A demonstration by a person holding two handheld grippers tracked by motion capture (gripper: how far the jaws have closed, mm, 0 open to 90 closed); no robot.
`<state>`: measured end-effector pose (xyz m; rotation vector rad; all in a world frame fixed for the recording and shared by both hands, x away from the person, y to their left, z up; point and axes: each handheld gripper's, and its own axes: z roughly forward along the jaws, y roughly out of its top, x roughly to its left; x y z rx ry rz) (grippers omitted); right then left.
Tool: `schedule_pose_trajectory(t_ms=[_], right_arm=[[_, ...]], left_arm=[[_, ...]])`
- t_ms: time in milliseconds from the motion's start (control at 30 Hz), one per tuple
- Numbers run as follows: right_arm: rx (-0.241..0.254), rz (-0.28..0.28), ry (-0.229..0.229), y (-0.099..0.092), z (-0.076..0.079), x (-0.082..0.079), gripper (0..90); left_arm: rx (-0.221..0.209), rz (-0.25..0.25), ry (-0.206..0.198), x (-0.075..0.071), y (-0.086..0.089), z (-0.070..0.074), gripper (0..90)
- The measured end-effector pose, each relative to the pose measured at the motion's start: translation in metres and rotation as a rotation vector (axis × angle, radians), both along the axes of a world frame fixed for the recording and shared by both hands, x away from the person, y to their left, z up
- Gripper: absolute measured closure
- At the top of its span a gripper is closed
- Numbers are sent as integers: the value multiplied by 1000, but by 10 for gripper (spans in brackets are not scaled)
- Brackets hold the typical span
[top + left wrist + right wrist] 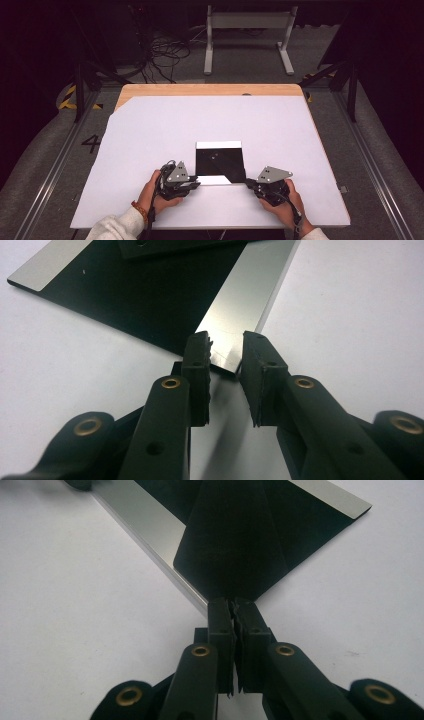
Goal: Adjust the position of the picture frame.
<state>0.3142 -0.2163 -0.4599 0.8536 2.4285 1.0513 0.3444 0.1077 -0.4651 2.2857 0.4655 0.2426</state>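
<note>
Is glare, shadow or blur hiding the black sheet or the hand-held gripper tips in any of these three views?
High view: soft overall, dark surround, white table cover bright, the black sheet readable. Left gripper view: the sheet's silvery strip mirrors light; left hand-held gripper tips sharp. Right gripper view: right hand-held gripper sharp, far corner slightly blurred, a dark reflection on the sheet.

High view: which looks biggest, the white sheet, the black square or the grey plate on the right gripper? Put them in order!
1. White sheet, by far the largest.
2. Black square.
3. Grey plate on the right gripper, smallest, though it sits nearer the camera.
</note>
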Motion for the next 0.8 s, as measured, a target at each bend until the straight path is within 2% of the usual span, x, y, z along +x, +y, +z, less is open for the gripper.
schedule_pose_trajectory(t_ms=[333,700,800], right_arm=[[-2,0,-5,-1,0,1,872],[5,-4,-1,-2,0,2,871],[10,-3,-3,-3,0,1,870]], left_arm=[[-9,3,16,1,0,0,738],[-6,9,8,2,-1,0,739],[-19,-2,5,2,2,0,764]])
